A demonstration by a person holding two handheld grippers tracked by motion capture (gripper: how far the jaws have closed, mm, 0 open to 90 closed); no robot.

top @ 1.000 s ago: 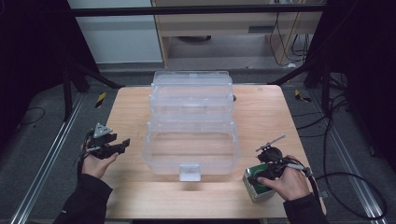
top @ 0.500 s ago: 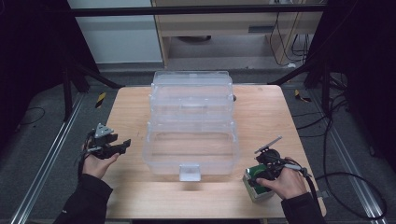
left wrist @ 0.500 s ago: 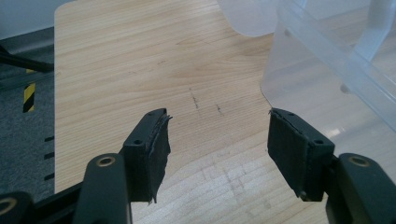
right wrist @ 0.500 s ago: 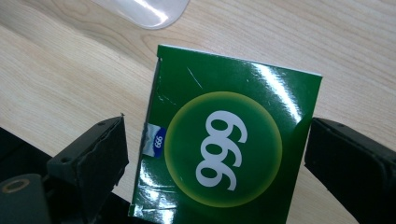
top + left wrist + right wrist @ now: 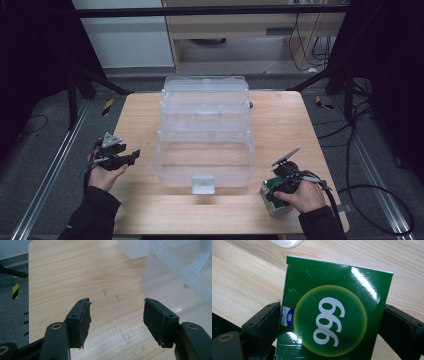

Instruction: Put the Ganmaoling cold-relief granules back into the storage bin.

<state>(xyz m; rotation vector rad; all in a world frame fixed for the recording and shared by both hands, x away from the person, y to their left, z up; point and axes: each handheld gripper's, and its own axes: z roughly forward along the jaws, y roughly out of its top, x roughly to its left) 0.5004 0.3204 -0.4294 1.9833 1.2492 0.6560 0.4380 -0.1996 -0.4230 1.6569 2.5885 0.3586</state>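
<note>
Right gripper view: green box (image 5: 332,322) w/ "999" on it sits between the jaws, both pads up against its sides, so the right gripper (image 5: 329,322) looks clamped on it. High view puts that box (image 5: 272,192) at the near right corner of the desk (image 5: 140,115), resting on the wood, just right of the clear plastic bin (image 5: 205,160). Bin is open, bottom tray bare, upper tiers folded back toward the far edge. Left gripper (image 5: 131,156) hangs off the bin's left side, well apart from the box; left gripper view shows its jaws wide w/ nothing between, only desk grain under them.

Step in hand, I'd say: lift the box & get it into the bin. To do it well, keep the squeeze even so the thin card doesn't crumple, lift straight up before swinging left, clear the bin's right wall & front latch (image 5: 202,184), then lower flat into the tray. Left gripper could steady the bin's left wall if it slides, otherwise stay clear
</note>
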